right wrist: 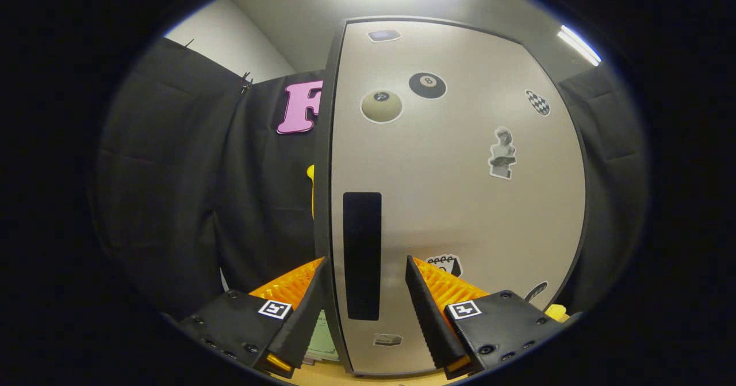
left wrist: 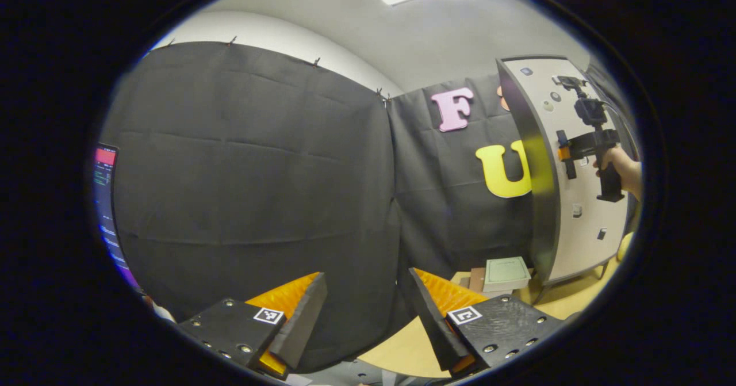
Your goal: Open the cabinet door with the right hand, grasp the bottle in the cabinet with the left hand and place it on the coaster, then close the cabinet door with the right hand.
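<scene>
Right gripper view: I face the cabinet door close up — closed as far as I can tell, stickers across its pale front.
Handle: the dark vertical handle stands upright near the door's left edge, long axis running top to bottom, sitting between my fingers.
Right claw: spread wide, straddling the handle — nothing pinched yet.
Left claw: spread and empty, held over the worktop, pointed at the black cloth wall.
Left gripper view: the cabinet stands at the far right of the worktop, with the right claw and the hand holding it at its front.
Bottle: hidden; I judge it is inside, behind the door.
Progress: I judge step one is only beginning. Opening, fetching the bottle, setting it on the coaster and closing all remain.
</scene>
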The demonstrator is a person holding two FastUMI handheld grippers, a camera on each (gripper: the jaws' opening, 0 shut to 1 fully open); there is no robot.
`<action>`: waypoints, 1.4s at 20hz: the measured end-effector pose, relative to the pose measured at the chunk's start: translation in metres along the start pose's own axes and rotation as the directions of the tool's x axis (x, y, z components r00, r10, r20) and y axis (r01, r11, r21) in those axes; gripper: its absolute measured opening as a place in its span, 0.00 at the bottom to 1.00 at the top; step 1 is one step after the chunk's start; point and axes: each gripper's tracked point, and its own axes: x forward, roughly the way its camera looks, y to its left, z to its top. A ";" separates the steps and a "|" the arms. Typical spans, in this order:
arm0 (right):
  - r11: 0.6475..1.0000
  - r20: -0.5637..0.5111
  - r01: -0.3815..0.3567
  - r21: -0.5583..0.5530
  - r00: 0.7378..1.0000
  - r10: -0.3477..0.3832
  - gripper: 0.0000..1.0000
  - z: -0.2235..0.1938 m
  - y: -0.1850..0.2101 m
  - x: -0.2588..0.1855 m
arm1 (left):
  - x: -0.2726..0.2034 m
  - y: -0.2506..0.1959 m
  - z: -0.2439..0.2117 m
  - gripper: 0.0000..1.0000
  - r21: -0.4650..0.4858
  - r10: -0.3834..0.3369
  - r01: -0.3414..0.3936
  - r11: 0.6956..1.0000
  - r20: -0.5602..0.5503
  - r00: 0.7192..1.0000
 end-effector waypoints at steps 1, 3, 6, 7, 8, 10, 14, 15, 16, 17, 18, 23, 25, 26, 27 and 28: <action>1.000 -0.019 0.009 0.011 1.000 -0.009 0.84 -0.005 -0.001 0.005 | 0.001 0.001 -0.003 0.88 -0.002 0.003 -0.003 1.000 -0.004 1.000; 0.999 -0.053 0.021 0.038 0.998 -0.019 0.56 -0.011 -0.002 0.013 | 0.002 0.004 -0.004 0.86 -0.018 0.007 -0.007 1.000 -0.012 1.000; 0.999 -0.071 0.023 0.047 0.997 -0.019 0.35 -0.015 0.001 0.015 | 0.003 0.008 -0.005 0.88 -0.033 0.011 -0.011 0.999 -0.010 1.000; 0.999 -0.083 0.030 0.030 0.996 -0.028 0.35 -0.016 0.000 0.012 | 0.005 0.007 -0.007 0.88 -0.034 0.011 -0.012 0.999 -0.012 1.000; 0.999 -0.084 0.033 0.018 0.996 -0.031 0.25 -0.016 0.001 0.013 | 0.005 0.006 -0.008 0.88 -0.037 0.007 -0.008 0.999 -0.015 1.000; 1.000 -0.100 0.007 0.012 0.995 -0.005 0.18 -0.017 0.002 0.013 | 0.008 0.001 -0.005 0.87 -0.047 -0.004 0.003 0.999 -0.010 1.000; 0.996 -0.120 -0.074 0.039 0.990 0.078 0.18 -0.016 0.002 -0.003 | 0.015 -0.016 0.003 0.87 -0.052 -0.038 0.039 0.998 0.011 0.999; 0.995 -0.115 -0.089 0.039 0.989 0.093 0.18 -0.015 0.003 -0.010 | 0.016 -0.021 0.007 0.87 -0.053 -0.049 0.050 0.997 0.018 0.999; 0.994 -0.112 -0.105 0.039 0.988 0.109 0.18 -0.014 0.004 -0.017 | 0.015 -0.026 0.009 0.86 -0.056 -0.063 0.064 0.996 0.027 0.998; 0.992 -0.110 -0.121 0.046 0.986 0.126 0.18 -0.013 0.005 -0.024 | 0.015 -0.031 0.012 0.85 -0.058 -0.078 0.080 0.995 0.035 0.996; 0.988 -0.115 -0.143 0.058 0.982 0.148 0.19 -0.014 0.003 -0.027 | 0.014 -0.037 0.015 0.85 -0.060 -0.096 0.099 0.993 0.039 0.995; 0.968 -0.139 -0.237 0.087 0.959 0.247 0.17 -0.013 -0.011 -0.041 | 0.018 -0.083 0.029 0.85 -0.055 -0.196 0.200 0.978 0.070 0.978; 0.962 -0.144 -0.258 0.095 0.952 0.269 0.17 -0.015 -0.009 -0.045 | 0.018 -0.100 0.031 0.86 -0.057 -0.238 0.242 0.968 0.074 0.968; 0.957 -0.147 -0.269 0.103 0.948 0.283 0.17 -0.016 -0.012 -0.048 | 0.018 -0.111 0.033 0.86 -0.059 -0.263 0.268 0.962 0.078 0.962; 0.953 -0.147 -0.283 0.111 0.943 0.298 0.17 -0.016 -0.013 -0.050 | 0.017 -0.120 0.036 0.86 -0.056 -0.286 0.291 0.955 0.085 0.955; 0.947 -0.144 -0.299 0.119 0.938 0.315 0.17 -0.017 -0.015 -0.052 | 0.016 -0.130 0.040 0.86 -0.048 -0.303 0.308 0.950 0.091 0.949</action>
